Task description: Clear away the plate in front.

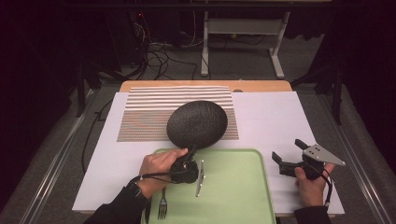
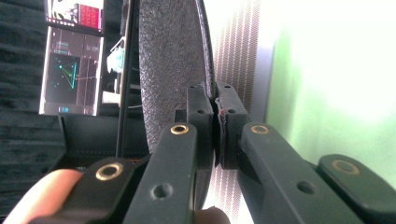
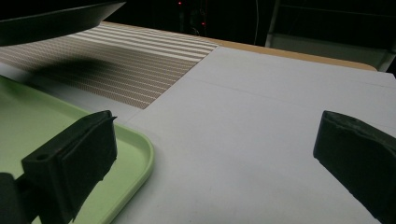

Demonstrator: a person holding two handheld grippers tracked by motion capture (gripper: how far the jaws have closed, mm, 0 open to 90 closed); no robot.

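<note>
A dark, rough-textured plate (image 1: pixel 197 123) hangs in the air over the striped placemat (image 1: pixel 154 109), tilted. My left gripper (image 1: pixel 190 154) is shut on its near rim; in the left gripper view the jaws pinch the plate (image 2: pixel 170 60) edge at the gripper (image 2: pixel 216 119). Below lies a green tray (image 1: pixel 238 186) holding a knife (image 1: pixel 200 177) and a fork (image 1: pixel 162 205). My right gripper (image 1: pixel 288 150) is open with nothing in it, off the tray's right side above the white table cover. In the right gripper view the gripper (image 3: pixel 212 140) has wide-apart jaws, with the tray (image 3: pixel 42 130) corner at left.
A white cover (image 1: pixel 275 121) spreads over the wooden table (image 1: pixel 205 85). Cables and a table frame (image 1: pixel 243 32) stand on the floor beyond the far edge. A screen (image 2: pixel 72 65) glows in the left gripper view.
</note>
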